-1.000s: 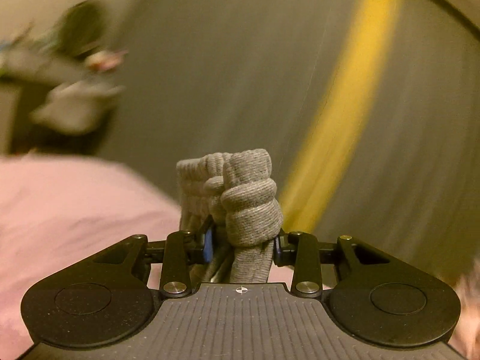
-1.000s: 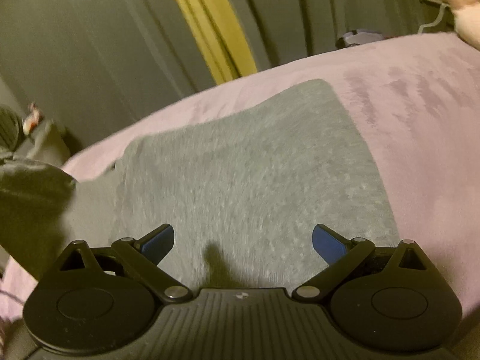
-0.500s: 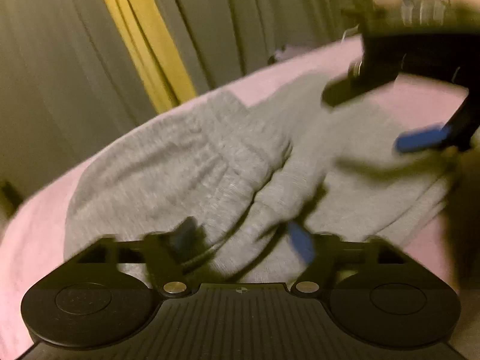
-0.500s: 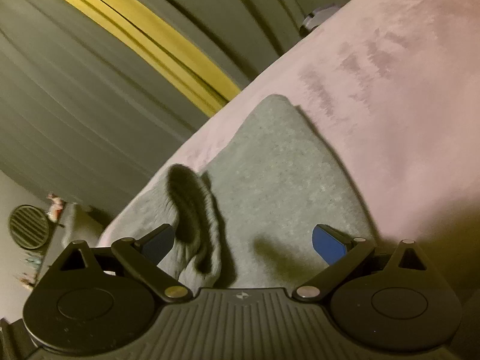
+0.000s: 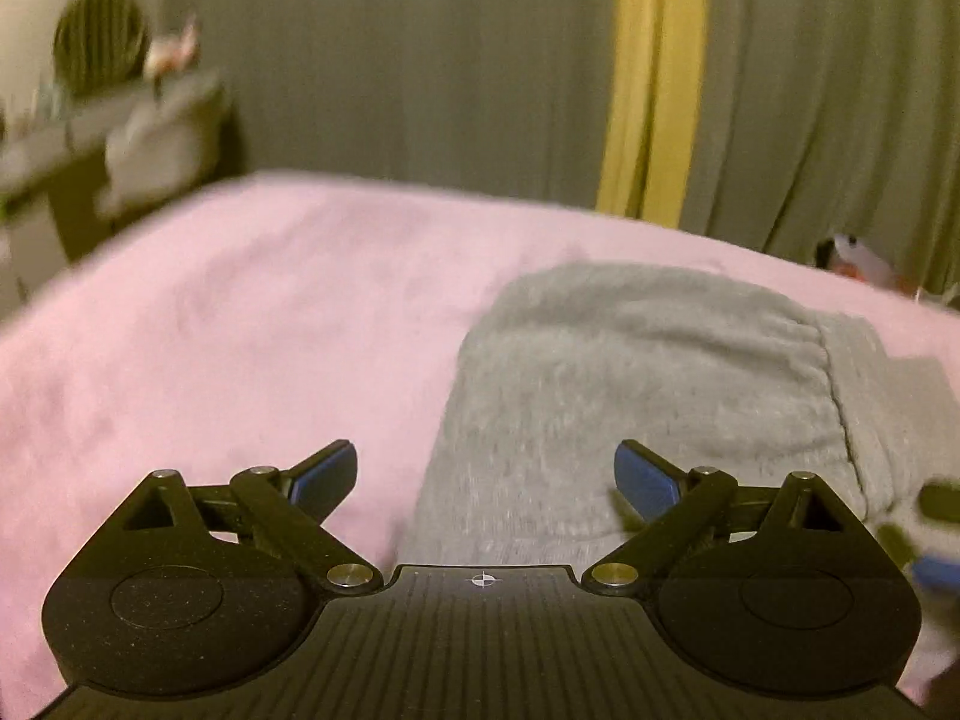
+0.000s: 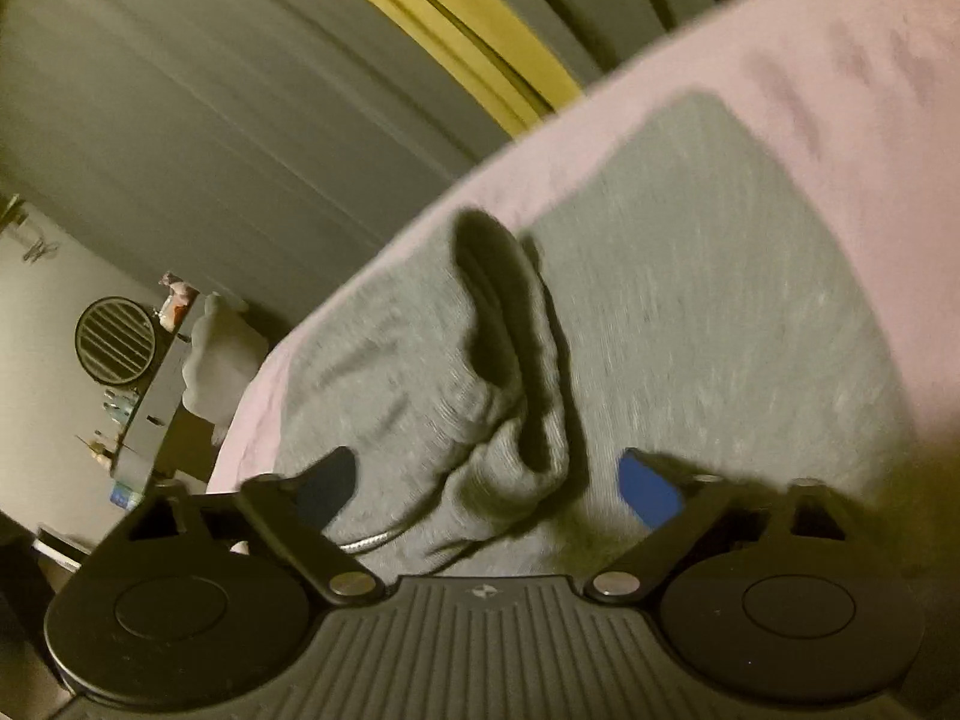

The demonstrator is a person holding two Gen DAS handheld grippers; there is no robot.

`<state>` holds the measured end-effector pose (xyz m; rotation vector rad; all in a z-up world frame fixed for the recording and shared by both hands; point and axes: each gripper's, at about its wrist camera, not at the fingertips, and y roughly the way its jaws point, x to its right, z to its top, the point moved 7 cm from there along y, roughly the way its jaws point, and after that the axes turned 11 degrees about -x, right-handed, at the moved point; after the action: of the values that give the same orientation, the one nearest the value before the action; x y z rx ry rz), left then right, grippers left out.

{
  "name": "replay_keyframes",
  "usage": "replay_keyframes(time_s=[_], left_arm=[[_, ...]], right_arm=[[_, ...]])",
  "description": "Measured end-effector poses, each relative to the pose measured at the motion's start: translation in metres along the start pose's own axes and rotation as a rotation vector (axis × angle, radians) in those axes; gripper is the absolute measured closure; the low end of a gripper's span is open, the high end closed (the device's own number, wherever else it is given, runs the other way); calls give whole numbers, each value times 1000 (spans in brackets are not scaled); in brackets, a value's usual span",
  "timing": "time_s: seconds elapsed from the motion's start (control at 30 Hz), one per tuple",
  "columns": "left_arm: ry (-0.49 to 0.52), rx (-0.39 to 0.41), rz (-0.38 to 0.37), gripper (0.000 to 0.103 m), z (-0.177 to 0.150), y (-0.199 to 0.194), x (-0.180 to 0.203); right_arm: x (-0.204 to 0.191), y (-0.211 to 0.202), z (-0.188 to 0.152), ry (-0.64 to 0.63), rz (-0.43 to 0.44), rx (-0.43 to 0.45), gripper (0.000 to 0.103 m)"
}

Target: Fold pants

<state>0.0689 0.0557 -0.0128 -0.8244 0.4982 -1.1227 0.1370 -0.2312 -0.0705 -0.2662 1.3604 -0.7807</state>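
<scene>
The grey sweatpants [image 5: 648,372] lie folded on the pink bed cover [image 5: 240,312]. My left gripper [image 5: 486,474] is open and empty, just above the pants' left edge. In the right wrist view the pants [image 6: 720,300] lie flat, with the bunched waistband [image 6: 498,372] and a drawstring folded over on top. My right gripper [image 6: 486,480] is open and empty, its jaws on either side of that bunched waistband. A blurred piece of the right gripper [image 5: 936,540] shows at the right edge of the left wrist view.
Grey curtains with a yellow stripe [image 5: 654,78] hang behind the bed. A dark dresser [image 5: 72,180] with a round fan [image 6: 114,348] and clutter stands at the bed's left side. A small object [image 5: 858,258] lies at the bed's far right edge.
My left gripper let go of the bunched waistband, dropped it onto the folded pants and drew back to the left, now open. My right gripper stayed open and tilted over the pants.
</scene>
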Motion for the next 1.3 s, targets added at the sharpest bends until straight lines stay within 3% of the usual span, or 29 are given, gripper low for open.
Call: replay_keyframes(time_s=[0.07,0.27,0.53,0.6,0.63,0.7,0.8,0.9,1.0,1.1,1.17,1.3], left_arm=[[-53,-13,-55,6,6,7,-11],[-73,-20,-83,6,-2,12,-11],[-100,-24,-141,6,-1,15,-13],[-111,-30,-149,6,-2,16,-13],[-119,-31,-152,6,-2,15,-14],[-144,-17,-173,6,-2,11,-17],[-154,24,-272,6,-1,-3,-19],[-104,29,-354,5,-4,-13,-9],[12,16,-418,5,-13,-22,13],[139,82,-474,5,-20,-44,33],[229,102,-432,2,-29,-51,47],[331,60,-205,2,-39,-36,63]], right_arm=[[7,5,3,76,28,-17,37],[12,18,12,205,99,-24,33],[-4,49,17,255,102,-40,22],[-6,54,17,246,65,-28,41],[-9,58,17,233,50,-28,60],[-17,57,17,190,41,-9,61],[-36,46,20,152,74,19,62],[-56,31,30,125,127,50,62],[-72,7,45,108,185,92,62],[-88,-10,57,88,213,124,62],[-98,-21,61,83,236,147,62],[-108,-41,64,81,288,198,62]])
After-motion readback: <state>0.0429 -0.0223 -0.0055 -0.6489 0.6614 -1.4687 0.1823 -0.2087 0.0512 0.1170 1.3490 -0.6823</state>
